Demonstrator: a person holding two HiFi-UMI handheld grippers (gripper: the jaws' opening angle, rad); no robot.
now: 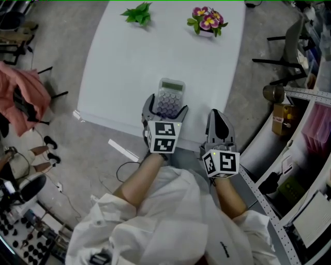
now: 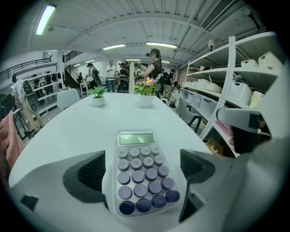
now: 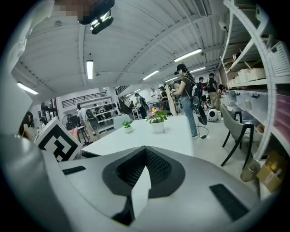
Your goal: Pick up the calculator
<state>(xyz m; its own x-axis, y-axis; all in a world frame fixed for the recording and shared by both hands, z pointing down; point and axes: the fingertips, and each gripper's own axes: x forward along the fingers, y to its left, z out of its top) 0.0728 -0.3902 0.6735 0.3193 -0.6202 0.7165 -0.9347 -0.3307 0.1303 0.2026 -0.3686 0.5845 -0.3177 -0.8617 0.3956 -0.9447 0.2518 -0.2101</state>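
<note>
A small pale calculator (image 1: 170, 97) with purple keys lies near the front edge of the white table (image 1: 129, 67). My left gripper (image 1: 166, 106) has one jaw on each side of its near end. In the left gripper view both pads sit against the sides of the calculator (image 2: 141, 174), so my left gripper (image 2: 144, 163) is shut on it. The calculator still looks flat on the tabletop. My right gripper (image 1: 217, 115) hovers just off the table's front edge to the right, apart from the calculator. In its own view my right gripper (image 3: 144, 163) is shut with nothing in it.
At the table's far end stand a green potted plant (image 1: 138, 13) and a pot of pink flowers (image 1: 207, 20). Shelving (image 1: 300, 155) with boxes runs along the right, and a chair (image 1: 289, 41) stands at the back right. Several people stand behind the table in the gripper views.
</note>
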